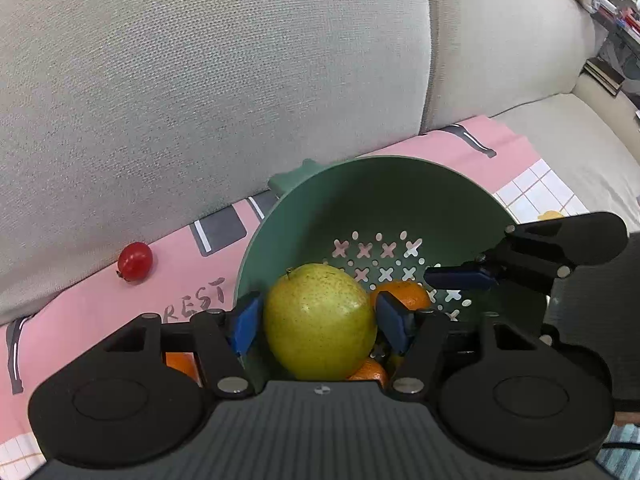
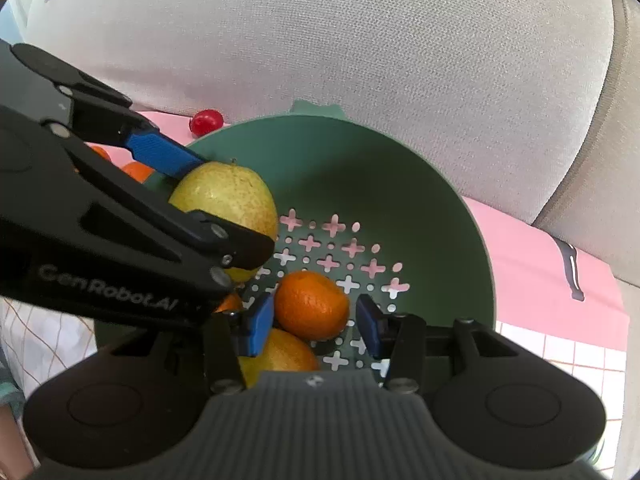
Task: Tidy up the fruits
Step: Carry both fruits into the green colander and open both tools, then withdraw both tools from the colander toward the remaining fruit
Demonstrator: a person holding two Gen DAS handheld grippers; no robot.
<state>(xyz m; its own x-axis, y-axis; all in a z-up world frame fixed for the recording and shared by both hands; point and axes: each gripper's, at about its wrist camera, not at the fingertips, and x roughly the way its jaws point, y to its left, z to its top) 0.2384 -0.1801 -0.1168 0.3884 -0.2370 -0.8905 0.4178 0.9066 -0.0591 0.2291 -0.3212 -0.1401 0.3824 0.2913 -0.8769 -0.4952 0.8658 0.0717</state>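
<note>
From the left wrist: left gripper [image 1: 319, 312] spread wide and clamped on a pear [image 1: 316, 332], one blue pad [image 1: 244, 322] pressed to each flank, the fruit hanging just inside the near wall of a green bowl [image 1: 384, 160]. Smooth, waxy yellow-green skin with fine speckles and a short stem on top; round and heavy-looking, so likely to roll once let go. Hard matte plastic bowl, its floor pierced with crosses and dots, a tangerine [image 1: 408, 294] lying behind the pear. Outside, a glossy red berry-sized fruit [image 1: 135, 261] on a pink printed cloth [image 1: 80, 308], against the coarse grey weave of a sofa back [image 1: 200, 80]. Probably best to lower the pear to the floor of the bowl before easing the pads apart, rather than dropping it onto softer fruit. From the right wrist: right gripper [image 2: 314, 322] partly open, straddling the dimpled tangerine on the bowl floor, left pad at its edge, right pad standing clear, so nothing gripped. Below it, a yellowish fruit [image 2: 280, 354]. Pear up at the left, between the other gripper's fingers; better to keep this gripper clear of that descent.
</note>
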